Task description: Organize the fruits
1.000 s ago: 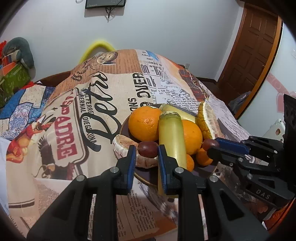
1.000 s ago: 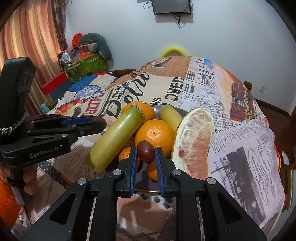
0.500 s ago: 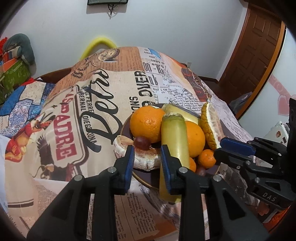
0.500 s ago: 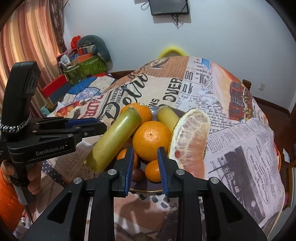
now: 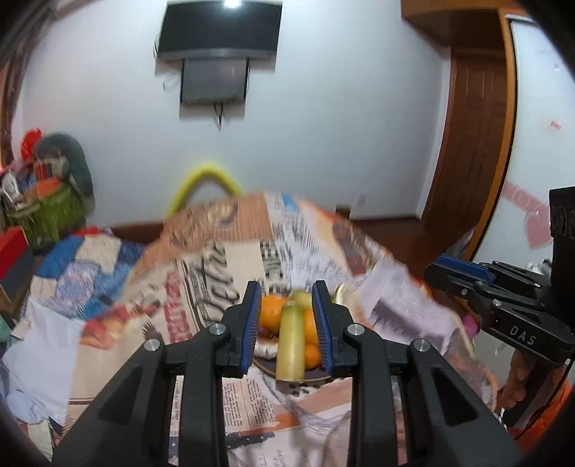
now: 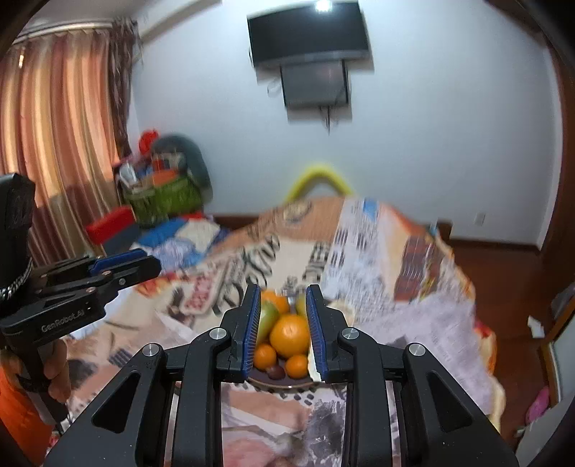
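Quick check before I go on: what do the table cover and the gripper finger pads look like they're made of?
Table cover: looks like soft printed cloth or thin plastic sheeting with a newspaper pattern; it drapes and wrinkles over the edges. Motion blur leaves the finish unclear.
Finger pads: blue, fine ribbed texture, matte, probably rubber or soft plastic, set on black moulded plastic fingers with small metal screws.

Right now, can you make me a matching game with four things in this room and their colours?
Things:
1. big round fruit on the plate
2. long stalk lying across the plate
3. basket by the wall
4. screen up on the wall

Colours:
A. black
B. orange
C. green
D. pale yellow-green

Pairs: 1-B, 2-D, 3-C, 4-A
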Demonstrator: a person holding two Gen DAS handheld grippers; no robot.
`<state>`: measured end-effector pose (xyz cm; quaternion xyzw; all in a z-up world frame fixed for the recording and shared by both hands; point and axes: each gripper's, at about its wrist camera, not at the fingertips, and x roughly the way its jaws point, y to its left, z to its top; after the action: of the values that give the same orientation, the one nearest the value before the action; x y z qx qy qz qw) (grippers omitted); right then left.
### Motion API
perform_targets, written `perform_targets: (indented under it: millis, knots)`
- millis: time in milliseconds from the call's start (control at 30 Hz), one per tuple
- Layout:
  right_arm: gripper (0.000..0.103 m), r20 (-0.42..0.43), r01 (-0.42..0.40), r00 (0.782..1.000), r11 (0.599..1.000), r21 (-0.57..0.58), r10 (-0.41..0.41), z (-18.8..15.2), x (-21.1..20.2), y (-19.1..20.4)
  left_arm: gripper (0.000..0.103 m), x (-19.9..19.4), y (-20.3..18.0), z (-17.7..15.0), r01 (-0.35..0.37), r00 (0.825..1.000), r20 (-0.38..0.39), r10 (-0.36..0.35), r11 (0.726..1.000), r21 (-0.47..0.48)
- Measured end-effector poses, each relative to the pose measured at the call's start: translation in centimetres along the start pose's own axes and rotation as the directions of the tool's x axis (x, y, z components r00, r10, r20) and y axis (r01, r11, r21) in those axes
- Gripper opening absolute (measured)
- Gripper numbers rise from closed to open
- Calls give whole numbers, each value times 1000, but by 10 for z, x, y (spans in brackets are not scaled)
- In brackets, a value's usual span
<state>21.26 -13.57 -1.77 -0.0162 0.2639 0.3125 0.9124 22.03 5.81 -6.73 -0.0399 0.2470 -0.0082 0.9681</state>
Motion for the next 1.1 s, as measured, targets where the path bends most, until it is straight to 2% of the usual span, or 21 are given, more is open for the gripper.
perform_targets:
  millis: [67, 200, 267, 333, 400, 467, 567, 633, 700, 867, 1100]
  knots:
    - [24, 57, 11, 998, 1000, -8, -10, 7, -27, 8, 29, -36, -8, 7, 4, 998, 69, -4, 1000, 0]
    - [45, 179, 37, 983, 999, -16, -34, 15, -82, 25, 30, -90, -22, 14, -6, 985, 171, 3, 1000, 16]
    - [49, 236, 59, 970, 998, -25, -52, 16, -108, 35, 46, -116, -29, 14, -13, 975, 220, 7, 1000, 25]
    - [55, 273, 69, 960, 997, -24, -59, 16, -125, 42, 54, -140, -35, 12, -14, 963, 268, 6, 1000, 26]
    - [67, 312, 76, 948, 997, -16, -67, 14, -143, 49, 59, -158, -41, 10, -22, 955, 297, 11, 999, 35]
    - [74, 337, 87, 938, 996, -8, -80, 12, -152, 52, 74, -174, -46, 7, -37, 946, 323, 23, 999, 37]
    - [85, 358, 104, 928, 995, 2, -98, 8, -158, 56, 87, -184, -51, 4, -51, 939, 344, 32, 998, 47]
    - [90, 362, 111, 926, 994, 10, -107, 6, -157, 58, 91, -190, -54, 2, -59, 936, 351, 37, 997, 50]
    - [102, 362, 122, 924, 992, 16, -120, 4, -156, 60, 94, -195, -55, 0, -57, 935, 353, 35, 997, 51]
    - [103, 365, 151, 919, 988, 25, -150, -2, -160, 63, 100, -201, -54, -4, -49, 932, 361, 34, 998, 34]
    - [103, 364, 161, 918, 987, 23, -158, -11, -172, 62, 102, -206, -58, -8, -47, 930, 367, 33, 999, 29]
